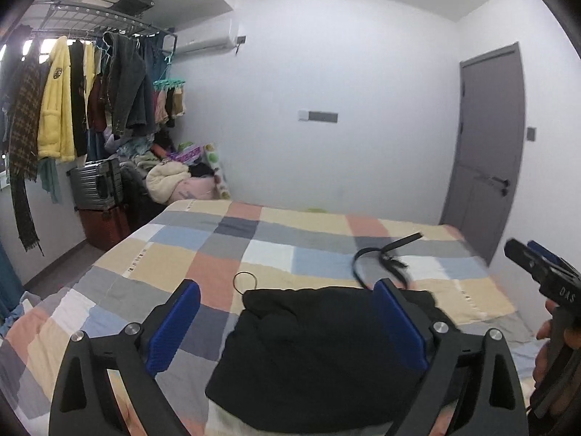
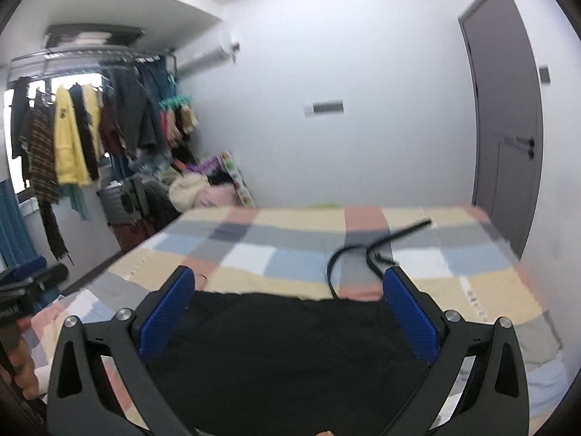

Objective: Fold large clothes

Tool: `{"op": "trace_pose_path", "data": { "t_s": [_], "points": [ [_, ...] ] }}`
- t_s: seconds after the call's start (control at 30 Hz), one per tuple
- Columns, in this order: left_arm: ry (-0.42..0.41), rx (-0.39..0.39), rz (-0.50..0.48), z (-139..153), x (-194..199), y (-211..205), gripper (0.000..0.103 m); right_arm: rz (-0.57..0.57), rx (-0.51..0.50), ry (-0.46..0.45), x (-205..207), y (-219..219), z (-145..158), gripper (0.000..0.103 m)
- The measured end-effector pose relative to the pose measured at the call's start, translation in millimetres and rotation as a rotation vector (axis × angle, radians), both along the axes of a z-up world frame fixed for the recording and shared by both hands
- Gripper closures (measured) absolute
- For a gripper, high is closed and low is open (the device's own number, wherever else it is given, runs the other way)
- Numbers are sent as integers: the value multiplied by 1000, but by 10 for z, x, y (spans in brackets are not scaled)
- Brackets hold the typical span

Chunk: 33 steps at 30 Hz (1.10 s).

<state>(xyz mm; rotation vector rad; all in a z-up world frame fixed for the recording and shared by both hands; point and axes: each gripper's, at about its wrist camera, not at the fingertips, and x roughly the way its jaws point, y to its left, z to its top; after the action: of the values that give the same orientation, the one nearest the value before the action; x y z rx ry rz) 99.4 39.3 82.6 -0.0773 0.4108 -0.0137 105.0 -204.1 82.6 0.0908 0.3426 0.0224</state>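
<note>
Folded black garment (image 1: 319, 356) on checked bed (image 1: 181, 254); black belt (image 1: 381, 254) just beyond. L hand-held gripper (image 1: 287, 312), R hand-held gripper (image 2: 290, 301): both spread wide, nothing pinched.

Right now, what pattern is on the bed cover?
The bed cover has a patchwork check of beige, grey, blue, white and salmon; sharpest in the left wrist view.

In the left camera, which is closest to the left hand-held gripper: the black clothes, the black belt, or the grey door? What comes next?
From the left hand-held gripper:
1. Black clothes, lying folded on the bed right below its open fingers.
2. Black belt, farther up the bed, to the right.
3. Grey door, on the far right wall.
</note>
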Motion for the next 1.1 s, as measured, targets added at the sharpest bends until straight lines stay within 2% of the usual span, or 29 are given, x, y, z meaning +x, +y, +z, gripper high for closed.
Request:
{"op": "trace_pose_path", "data": {
  "t_s": [0.17, 0.47, 0.7, 0.97, 1.1],
  "points": [
    [-73, -2, 6, 215, -591, 2, 6, 19, 7, -72, -480, 139, 233, 0],
    [-131, -22, -3, 341, -1248, -15, 6, 30, 13, -110, -1131, 353, 241, 0],
    [-63, -44, -63, 120, -1457, -125, 6, 27, -11, -83, -1427, 487, 61, 0],
    [-5, -40, -46, -202, -1458, -177, 6, 8, -33, -21, -1588, 515, -224, 0],
    [41, -46, -71, -379, -1368, -243, 6, 5, -28, 30, -1558, 495, -431, 0]
  ]
}}
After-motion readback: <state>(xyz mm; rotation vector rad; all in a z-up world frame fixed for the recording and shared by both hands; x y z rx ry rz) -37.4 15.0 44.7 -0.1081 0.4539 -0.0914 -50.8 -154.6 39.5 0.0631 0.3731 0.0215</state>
